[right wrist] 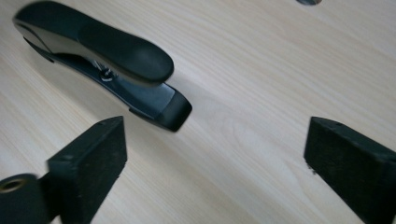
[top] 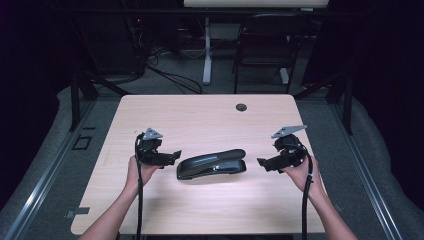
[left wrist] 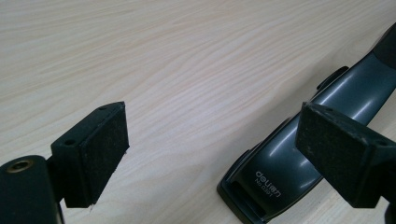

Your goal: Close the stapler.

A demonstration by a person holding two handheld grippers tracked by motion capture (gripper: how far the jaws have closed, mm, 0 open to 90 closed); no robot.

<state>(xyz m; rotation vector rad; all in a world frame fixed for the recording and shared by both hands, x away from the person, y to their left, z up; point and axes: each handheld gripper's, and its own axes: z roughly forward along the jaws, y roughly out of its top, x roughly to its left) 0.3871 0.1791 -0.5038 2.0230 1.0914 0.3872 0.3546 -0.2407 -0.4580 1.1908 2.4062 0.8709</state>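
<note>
While the stapler lies flat on the tabletop, my left gripper and right gripper flank it, jaws apart, nothing grasped yet.

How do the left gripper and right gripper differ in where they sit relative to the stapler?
The left gripper sits right at the stapler's front end; the right gripper stands apart from its rear end. The left points right, the right points left. Both are open, holding nothing.

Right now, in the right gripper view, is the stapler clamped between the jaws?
No. The stapler lies on the wooden table beyond the right gripper, whose jaws stand wide apart.
</note>
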